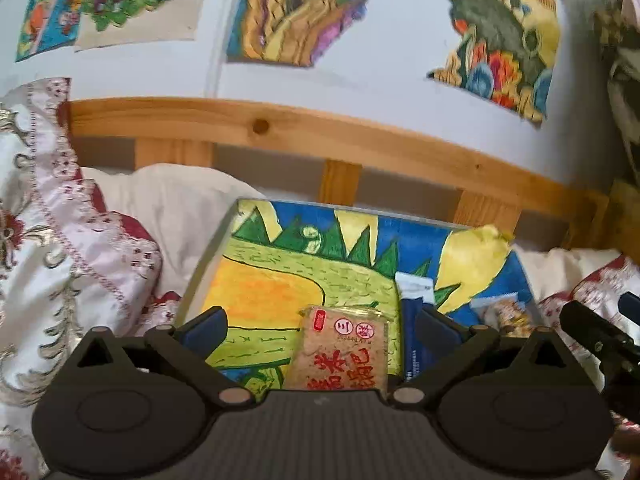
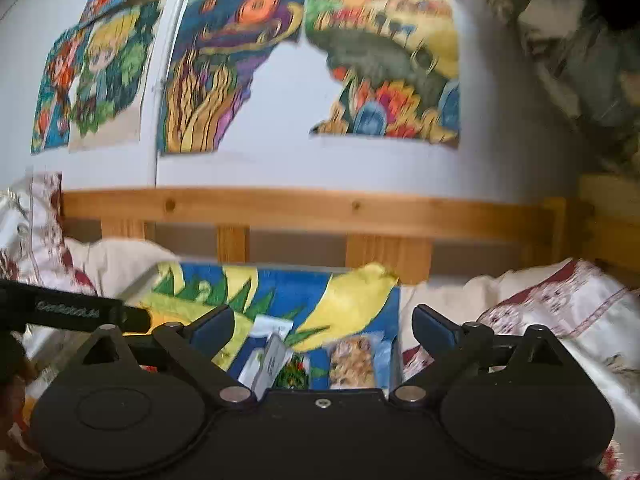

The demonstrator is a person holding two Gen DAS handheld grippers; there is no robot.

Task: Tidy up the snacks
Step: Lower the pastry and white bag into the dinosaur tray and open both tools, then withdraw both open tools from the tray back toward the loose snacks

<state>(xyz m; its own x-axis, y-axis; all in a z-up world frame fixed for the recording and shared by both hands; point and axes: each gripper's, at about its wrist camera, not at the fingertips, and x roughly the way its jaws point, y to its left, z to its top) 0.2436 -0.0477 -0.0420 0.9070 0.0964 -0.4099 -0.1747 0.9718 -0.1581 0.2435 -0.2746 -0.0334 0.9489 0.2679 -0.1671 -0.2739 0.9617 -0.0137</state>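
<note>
A painted board (image 1: 260,292) with a green dinosaur drawing lies on the bed. On it rests a tan snack packet (image 1: 340,352) with red characters, just in front of my left gripper (image 1: 320,328), which is open with its pads clear of the packet. To the right lie a blue and white packet (image 1: 414,308) and a nut-picture packet (image 1: 506,314). In the right wrist view my right gripper (image 2: 322,324) is open and holds nothing. Below it lie the blue and white packet (image 2: 266,356), a green and red packet (image 2: 294,374) and the nut-picture packet (image 2: 356,360).
A wooden bed rail (image 1: 280,124) runs behind the board, with children's drawings (image 2: 208,80) on the white wall above. A white and red patterned quilt (image 1: 60,240) is bunched at the left, and more of it (image 2: 560,312) lies at the right. A white pillow (image 1: 168,208) sits behind.
</note>
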